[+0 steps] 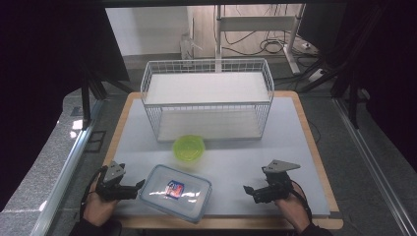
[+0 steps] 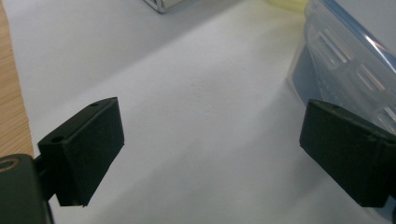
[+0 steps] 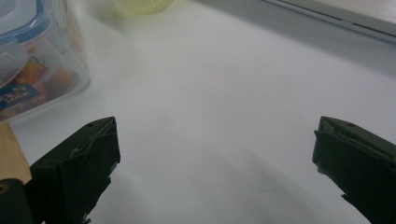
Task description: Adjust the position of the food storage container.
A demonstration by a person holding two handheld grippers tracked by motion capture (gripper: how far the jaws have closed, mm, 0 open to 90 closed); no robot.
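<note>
A clear lidded plastic box (image 1: 176,192) with a blue rim and a colourful label lies near the table's front edge. Just behind it sits a small lime-green round container (image 1: 189,148). My left gripper (image 1: 139,186) rests at the box's left side, open, one jaw close against the box's wall (image 2: 345,70). Over at the right, my right gripper (image 1: 247,190) is open above bare white table, with the box (image 3: 32,60) off to its left and the green container (image 3: 140,5) farther ahead.
A white wire basket rack (image 1: 207,98) with a white shelf stands at the back middle of the table. The white mat (image 1: 255,157) has a wooden border (image 1: 314,147). Bare mat lies between the box and my right gripper.
</note>
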